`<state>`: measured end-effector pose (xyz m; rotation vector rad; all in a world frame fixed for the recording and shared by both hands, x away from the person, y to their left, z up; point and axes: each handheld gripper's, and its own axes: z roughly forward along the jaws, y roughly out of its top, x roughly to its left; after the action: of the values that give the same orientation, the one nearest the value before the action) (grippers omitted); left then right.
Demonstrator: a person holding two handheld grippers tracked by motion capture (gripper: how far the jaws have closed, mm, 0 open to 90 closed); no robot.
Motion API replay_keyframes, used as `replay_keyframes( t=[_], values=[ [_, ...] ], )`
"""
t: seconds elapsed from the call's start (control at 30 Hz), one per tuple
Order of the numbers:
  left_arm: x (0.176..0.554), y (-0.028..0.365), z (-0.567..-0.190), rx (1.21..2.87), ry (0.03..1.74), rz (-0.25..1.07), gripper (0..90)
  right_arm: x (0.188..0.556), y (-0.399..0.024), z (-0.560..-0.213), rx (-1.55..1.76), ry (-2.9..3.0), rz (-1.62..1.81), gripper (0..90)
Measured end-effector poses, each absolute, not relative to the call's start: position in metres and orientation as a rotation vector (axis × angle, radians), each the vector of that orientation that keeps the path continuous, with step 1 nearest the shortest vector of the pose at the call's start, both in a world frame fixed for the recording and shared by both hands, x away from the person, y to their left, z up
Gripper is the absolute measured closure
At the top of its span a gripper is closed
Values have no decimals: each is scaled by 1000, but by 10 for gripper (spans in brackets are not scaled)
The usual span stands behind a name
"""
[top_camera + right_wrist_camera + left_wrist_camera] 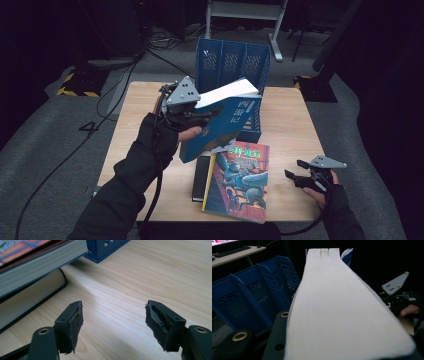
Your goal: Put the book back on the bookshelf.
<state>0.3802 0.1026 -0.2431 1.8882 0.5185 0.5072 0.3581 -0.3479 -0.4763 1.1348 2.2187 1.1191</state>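
- While the left gripper (212, 114) clamps a thick blue book (225, 125), that book hangs tilted above the table (290, 125), its far end just at the blue file rack (232, 62).
- Seen along the left gripper's jaws, the book's white page edge runs away toward the rack's slotted dividers (249, 297).
- At the table's right near corner, the right gripper (296, 171) rests with its jaws apart and nothing between them.
- Between the hands lies a colourful book (240, 182) stacked askew on a black book (201, 177).
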Motion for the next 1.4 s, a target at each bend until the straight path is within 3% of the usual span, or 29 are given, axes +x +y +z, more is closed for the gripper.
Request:
replay_keyframes(
  t=[0.6,1.23,1.4],
  values=[
    [409,143,-222,1813,691,657,606,358,-345,-495,1088,2266,1029,295],
    [457,129,-212,1733,904,715,606,358,-345,-501,1091,2272,973,292],
    [470,125,-210,1730,955,753,606,361,-346,-502,1119,2268,975,246]
  ],
)
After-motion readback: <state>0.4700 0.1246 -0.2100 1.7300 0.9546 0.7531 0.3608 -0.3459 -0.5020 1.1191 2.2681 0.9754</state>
